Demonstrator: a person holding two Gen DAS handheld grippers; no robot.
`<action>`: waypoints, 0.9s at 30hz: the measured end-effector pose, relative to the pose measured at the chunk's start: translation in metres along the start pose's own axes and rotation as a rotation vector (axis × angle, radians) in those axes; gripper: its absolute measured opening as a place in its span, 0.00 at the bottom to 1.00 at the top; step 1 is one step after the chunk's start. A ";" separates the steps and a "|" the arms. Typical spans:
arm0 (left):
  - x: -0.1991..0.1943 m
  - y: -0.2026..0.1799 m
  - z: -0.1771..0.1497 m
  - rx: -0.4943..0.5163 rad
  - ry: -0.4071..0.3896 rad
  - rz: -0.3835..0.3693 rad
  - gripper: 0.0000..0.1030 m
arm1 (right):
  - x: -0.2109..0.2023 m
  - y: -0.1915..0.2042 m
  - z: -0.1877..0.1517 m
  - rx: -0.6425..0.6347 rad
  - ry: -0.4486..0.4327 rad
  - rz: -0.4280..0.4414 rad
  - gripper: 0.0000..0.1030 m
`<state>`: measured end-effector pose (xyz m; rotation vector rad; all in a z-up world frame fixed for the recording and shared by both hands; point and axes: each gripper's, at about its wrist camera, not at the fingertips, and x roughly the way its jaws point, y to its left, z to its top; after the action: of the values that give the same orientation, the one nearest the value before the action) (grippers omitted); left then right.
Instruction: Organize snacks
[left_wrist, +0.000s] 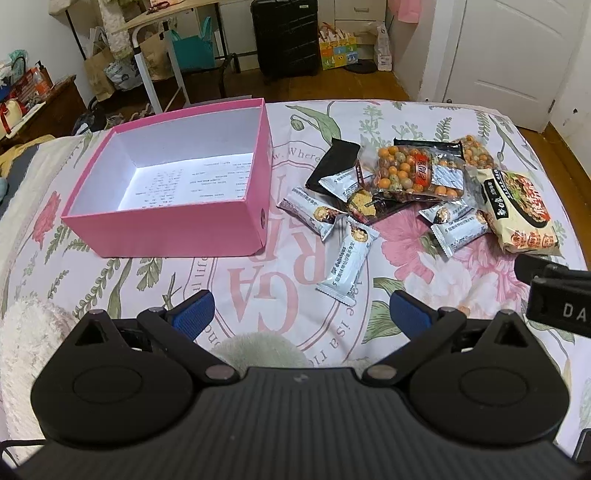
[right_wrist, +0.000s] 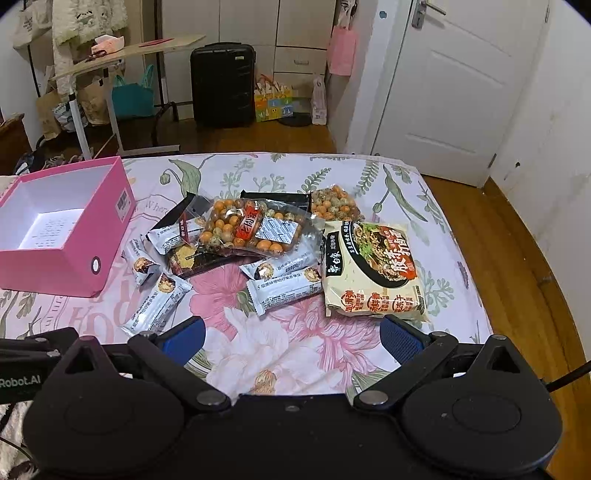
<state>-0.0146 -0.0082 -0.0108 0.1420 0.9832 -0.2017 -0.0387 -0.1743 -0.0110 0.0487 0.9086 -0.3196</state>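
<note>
Now both the left gripper (left_wrist: 301, 310) and right gripper (right_wrist: 291, 338) gape wide, holding nothing, near the snack pile (right_wrist: 258, 243) beside the pink box (left_wrist: 177, 218).

surface: floral bedspread (right_wrist: 280, 354) | on it: pink box (left_wrist: 166, 225), snack pile (right_wrist: 258, 243), noodle packet (right_wrist: 373, 273)

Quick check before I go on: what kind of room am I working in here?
Most likely a bedroom. The snacks and pink box lie on a floral bedsheet spread over what looks like a bed; past it stand a black suitcase, a white door and wood flooring.
</note>
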 end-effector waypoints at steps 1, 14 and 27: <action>0.000 0.000 -0.001 -0.002 -0.005 0.002 1.00 | 0.000 0.000 0.000 -0.001 -0.001 0.000 0.99; -0.002 -0.002 -0.004 0.024 -0.051 0.015 1.00 | 0.000 0.004 0.000 0.001 -0.004 0.000 0.99; -0.002 0.010 0.003 -0.011 -0.045 -0.003 1.00 | -0.003 0.006 0.000 0.001 -0.008 0.009 0.99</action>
<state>-0.0110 0.0011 -0.0070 0.1257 0.9395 -0.2014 -0.0388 -0.1681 -0.0091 0.0520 0.8997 -0.3120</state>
